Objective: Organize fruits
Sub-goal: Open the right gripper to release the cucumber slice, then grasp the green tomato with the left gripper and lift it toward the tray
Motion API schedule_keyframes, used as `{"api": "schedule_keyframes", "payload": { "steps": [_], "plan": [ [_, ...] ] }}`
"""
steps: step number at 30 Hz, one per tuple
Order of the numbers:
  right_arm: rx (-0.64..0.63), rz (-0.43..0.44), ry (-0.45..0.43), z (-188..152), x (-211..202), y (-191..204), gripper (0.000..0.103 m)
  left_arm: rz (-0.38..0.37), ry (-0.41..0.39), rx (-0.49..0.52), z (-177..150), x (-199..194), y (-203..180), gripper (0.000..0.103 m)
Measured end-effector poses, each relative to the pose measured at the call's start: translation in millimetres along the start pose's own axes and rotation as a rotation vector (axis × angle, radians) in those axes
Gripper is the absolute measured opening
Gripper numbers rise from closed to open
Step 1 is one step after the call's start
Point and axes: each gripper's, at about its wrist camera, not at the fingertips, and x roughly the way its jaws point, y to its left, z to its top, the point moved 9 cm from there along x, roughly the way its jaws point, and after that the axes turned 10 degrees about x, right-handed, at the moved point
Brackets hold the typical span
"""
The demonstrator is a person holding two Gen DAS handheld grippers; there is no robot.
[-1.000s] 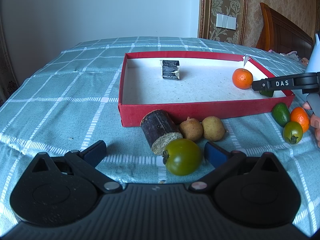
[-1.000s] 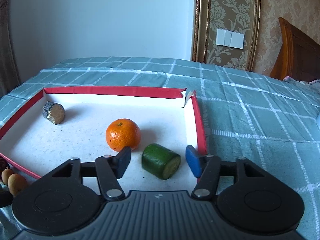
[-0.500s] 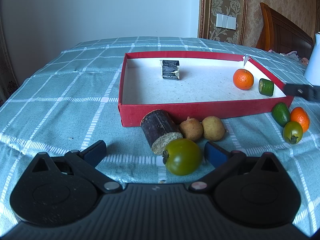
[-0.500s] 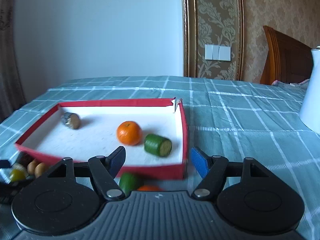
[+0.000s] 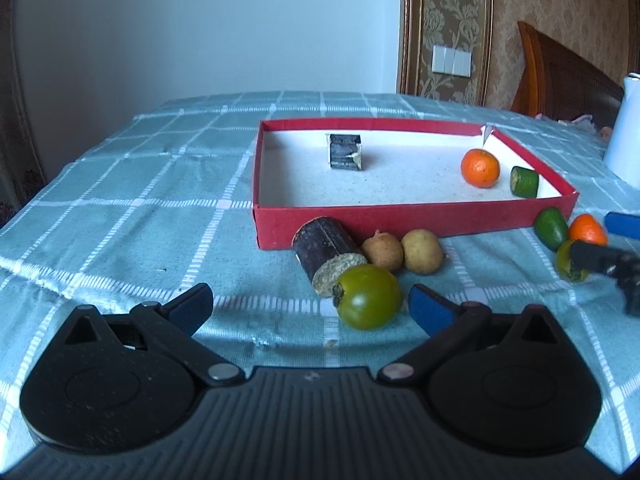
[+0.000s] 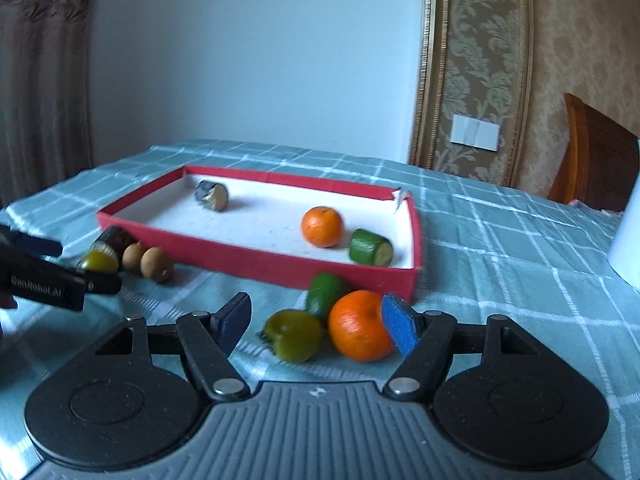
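A red tray (image 5: 400,220) holds a dark cane piece (image 5: 346,151), an orange (image 5: 480,168) and a cut green piece (image 5: 525,182). In front of it lie another cane piece (image 5: 328,256), two brown longans (image 5: 382,251) and a green tomato (image 5: 368,296). That tomato sits between the jaws of my open left gripper (image 5: 308,302), untouched. My right gripper (image 6: 316,324) is open low over a second green tomato (image 6: 296,340) and an orange (image 6: 360,330), which sits close by its right pad. A green fruit (image 6: 326,294) lies just behind them.
A teal checked cloth (image 5: 140,208) covers the table. A white jug (image 5: 624,148) stands right of the tray. The right gripper's fingers (image 5: 596,258) partly hide the right-hand fruits. The left gripper's fingers (image 6: 48,284) reach in from the left. A wooden headboard (image 5: 560,76) stands behind.
My right gripper has drawn back out of the tray, leaving the cut green piece beside the orange, and its jaws stand wider around the loose fruits. The left gripper has stayed put.
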Motion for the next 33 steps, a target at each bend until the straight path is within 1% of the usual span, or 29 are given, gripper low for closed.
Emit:
{"api": "schedule_keyframes", "payload": {
  "steps": [2,3,4,6,7,8,10,12,14,19,22,24,26,28,29,30,31,33],
  "plan": [
    [-0.012,0.014,0.002,-0.3,0.1,4.3,0.073,0.011,-0.017,0.011,0.8,-3.4,-1.2,0.099],
    [-0.012,0.024,0.003,-0.7,-0.2,5.8,0.074,0.010,-0.023,0.018,1.0,-4.2,-2.8,0.094],
    [-0.014,0.027,0.006,-0.9,0.0,6.8,0.075,0.006,-0.023,0.028,0.8,-4.3,-4.8,0.091],
    [-0.028,0.027,0.004,-1.5,-0.1,8.0,0.076,0.003,-0.004,0.039,-0.2,-1.7,-7.2,0.082],
    [-0.029,0.031,-0.006,-1.5,-2.5,8.7,0.076,-0.006,-0.005,0.038,0.0,-1.9,-8.5,0.080],
    [-0.025,0.034,-0.027,-0.1,-6.5,8.6,0.076,-0.016,-0.006,0.034,0.0,-2.1,-9.3,0.075],
    [-0.015,0.008,-0.048,2.6,-12.5,4.9,0.076,-0.018,-0.007,0.042,-0.3,-1.9,-11.2,0.073],
    [-0.001,-0.053,-0.052,3.1,-14.7,-5.0,0.076,-0.022,-0.011,0.051,-0.6,-2.2,-12.8,0.069],
    [0.025,-0.104,-0.035,0.2,-13.8,-18.1,0.076,-0.025,-0.012,0.052,-0.9,-2.4,-13.6,0.068],
    [0.161,-0.116,0.044,-11.7,-13.1,-52.4,0.076,-0.036,-0.012,0.043,-1.3,-2.7,-13.4,0.065],
    [0.195,-0.155,0.105,-21.5,-10.5,-70.4,0.076,-0.037,-0.013,0.048,-1.1,-2.6,-13.9,0.065],
    [0.234,-0.169,0.120,-23.9,-9.3,-79.9,0.076,-0.038,-0.011,0.044,-0.8,-2.2,-13.5,0.065],
    [0.240,-0.184,0.134,-25.0,-6.2,-84.5,0.076,-0.039,-0.008,0.039,-0.7,-2.0,-13.7,0.064],
    [0.233,-0.209,0.130,-22.9,-2.6,-85.2,0.077,-0.042,-0.010,0.042,-0.7,-2.8,-15.1,0.060],
    [0.228,-0.213,0.132,-22.1,-0.2,-84.5,0.080,-0.049,-0.011,0.044,-0.6,-3.5,-16.5,0.055],
    [0.230,-0.213,0.134,-21.5,2.1,-84.5,0.081,-0.060,-0.012,0.046,-0.2,-4.2,-18.8,0.046],
    [0.243,-0.222,0.131,-20.6,3.5,-86.6,0.082,-0.069,-0.014,0.051,0.4,-4.8,-21.1,0.043],
    [0.274,-0.236,0.129,-18.8,7.2,-90.4,0.084,-0.058,-0.014,0.061,1.2,-5.3,-23.6,0.041]
  ]
}}
